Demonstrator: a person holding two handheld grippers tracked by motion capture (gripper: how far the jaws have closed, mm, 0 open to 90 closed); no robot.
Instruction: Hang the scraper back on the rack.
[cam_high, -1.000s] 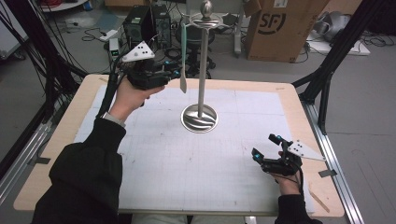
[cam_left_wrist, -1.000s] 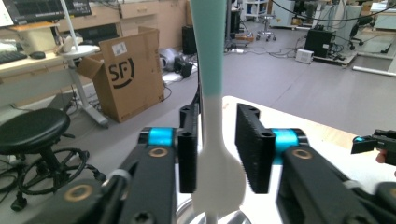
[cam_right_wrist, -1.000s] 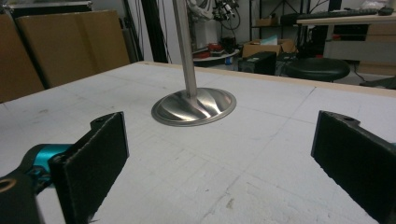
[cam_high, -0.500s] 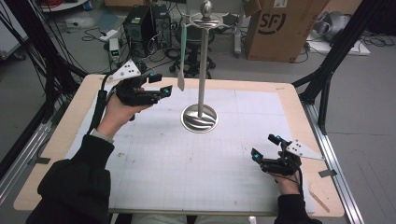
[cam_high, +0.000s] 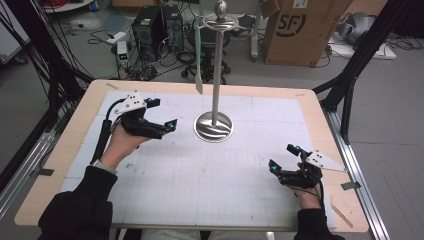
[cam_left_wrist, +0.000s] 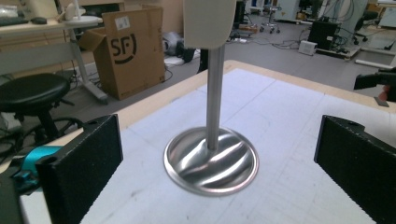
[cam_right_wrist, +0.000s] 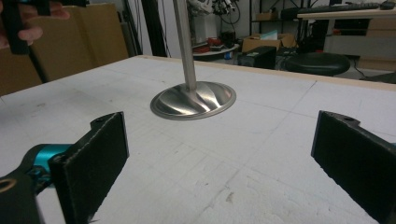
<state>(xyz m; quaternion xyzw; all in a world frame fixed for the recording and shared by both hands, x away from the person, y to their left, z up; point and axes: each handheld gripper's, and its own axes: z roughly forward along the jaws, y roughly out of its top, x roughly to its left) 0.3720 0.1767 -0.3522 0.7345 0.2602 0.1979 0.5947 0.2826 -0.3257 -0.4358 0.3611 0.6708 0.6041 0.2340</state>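
Observation:
A steel stand (cam_high: 214, 127) with a round base and a tall pole rises at the table's middle. A spatula (cam_high: 199, 65) with a pale green handle and a white blade hangs from its top crossbar, clear of the table. My left gripper (cam_high: 163, 113) hovers low, left of the base, pointing at it. Its jaws have just been opening and now stand open with nothing between them. In the left gripper view the base (cam_left_wrist: 210, 161) lies ahead and the white blade (cam_left_wrist: 208, 23) hangs above. My right gripper (cam_high: 283, 157) rests open and empty at the front right, facing the stand (cam_right_wrist: 194, 100).
The table (cam_high: 75, 150) has a wooden rim around a white gridded mat. Beyond the far edge are a cardboard box (cam_high: 292, 30), computer towers (cam_high: 155, 25) and cables on the floor. Black frame struts (cam_high: 350, 75) stand at the right.
My left hand has come down and to the left, from up beside the hanging spatula to just over the mat, and its jaws have spread. The right gripper has kept still.

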